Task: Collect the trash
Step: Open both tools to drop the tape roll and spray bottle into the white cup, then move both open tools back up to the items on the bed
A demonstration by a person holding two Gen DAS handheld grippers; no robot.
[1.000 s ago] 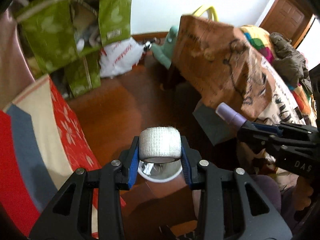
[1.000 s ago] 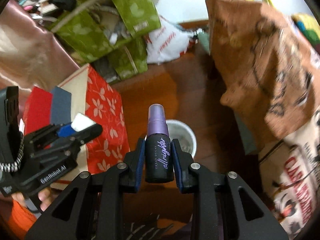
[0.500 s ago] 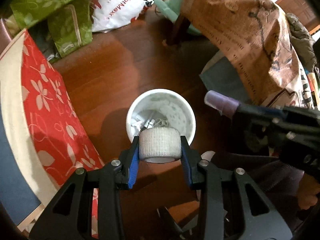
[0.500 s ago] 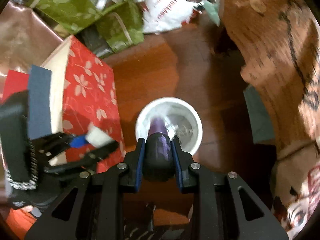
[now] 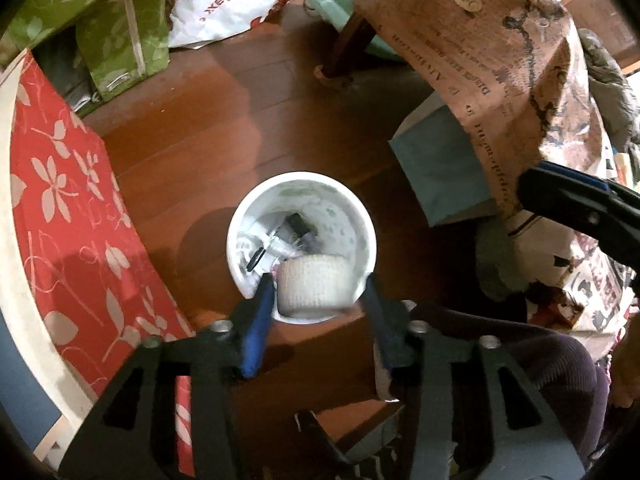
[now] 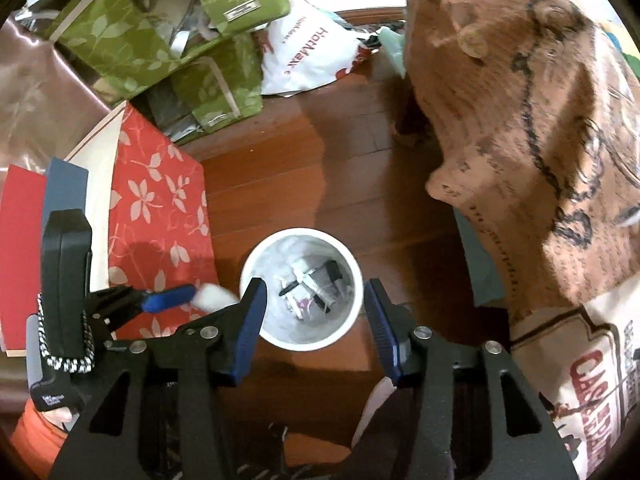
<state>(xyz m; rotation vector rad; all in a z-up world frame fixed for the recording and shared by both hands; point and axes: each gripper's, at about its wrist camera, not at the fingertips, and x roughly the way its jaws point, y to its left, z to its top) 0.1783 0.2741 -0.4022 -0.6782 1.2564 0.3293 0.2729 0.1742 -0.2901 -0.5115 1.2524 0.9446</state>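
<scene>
A white round trash bin (image 5: 360, 216) stands on the wooden floor with small items in it; it also shows in the right wrist view (image 6: 256, 264). My left gripper (image 5: 318, 292) is over the bin's near rim. Its jaws stand apart, and a white gauze roll (image 5: 314, 286) sits blurred between them, loose from the right jaw. The roll shows in the right wrist view (image 6: 214, 298) too. My right gripper (image 6: 312, 300) is open and empty right above the bin. A dark bottle (image 6: 334, 272) lies inside the bin.
A red floral box (image 5: 60, 208) stands left of the bin. Green leaf-print bags (image 6: 160, 28) and a white HotMax bag (image 6: 304, 52) lie at the back. A brown printed paper bag (image 6: 540, 120) and a grey-blue folder (image 5: 440, 168) are on the right.
Both grippers tipped down over the bin. My right gripper opened and the purple-capped bottle dropped into the bin. My left gripper's jaws spread and the gauze roll is coming loose.
</scene>
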